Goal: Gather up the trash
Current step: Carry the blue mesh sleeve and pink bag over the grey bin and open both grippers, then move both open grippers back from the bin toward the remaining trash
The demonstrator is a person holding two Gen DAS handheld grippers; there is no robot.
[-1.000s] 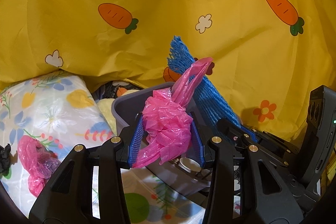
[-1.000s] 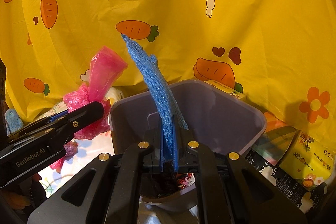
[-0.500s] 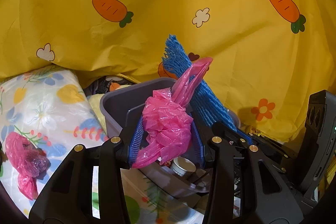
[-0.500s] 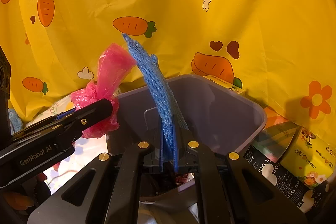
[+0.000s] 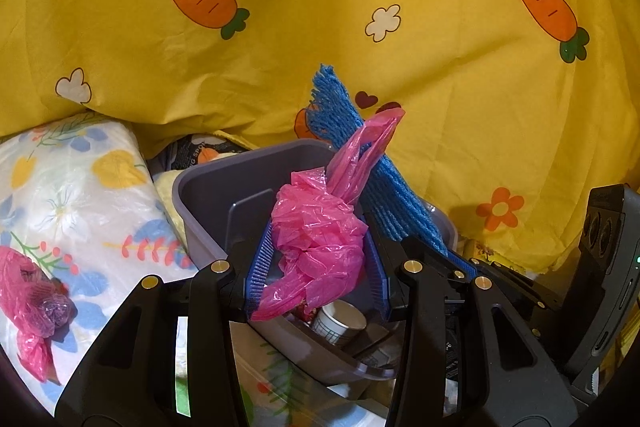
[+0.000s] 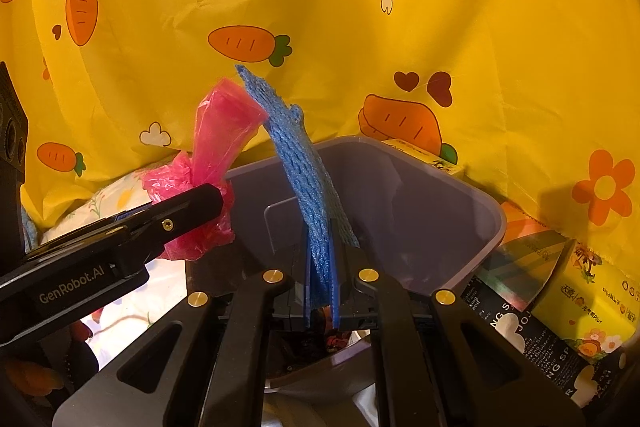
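Pink crinkled plastic bag [image 5: 320, 239], bunched into a wad with one long twisted tail sticking up, sits clamped between the blue ribbed pads of the left gripper [image 5: 318, 277]; we note the jaws stand partway apart, pressed onto the wad. It hangs over the near rim of the grey plastic bin [image 5: 200, 203].

Blue foam mesh sleeve [image 6: 308, 195], flat and netted, stands up tilted from the right gripper [image 6: 320, 291], whose jaws are nearly closed on its lower end. It is above the bin's open mouth; the pink tail touches or nearly touches its top edge.

Inside the bin we see a white paper cup [image 5: 340, 323] lying among other scraps. A second pink plastic bag [image 5: 32, 307] lies on the floral-print plastic sheet [image 5: 80, 187] left of the bin. A yellow carrot-print cloth [image 5: 320, 7] fills the background. Printed packets [image 6: 560, 307] lie right of the bin.
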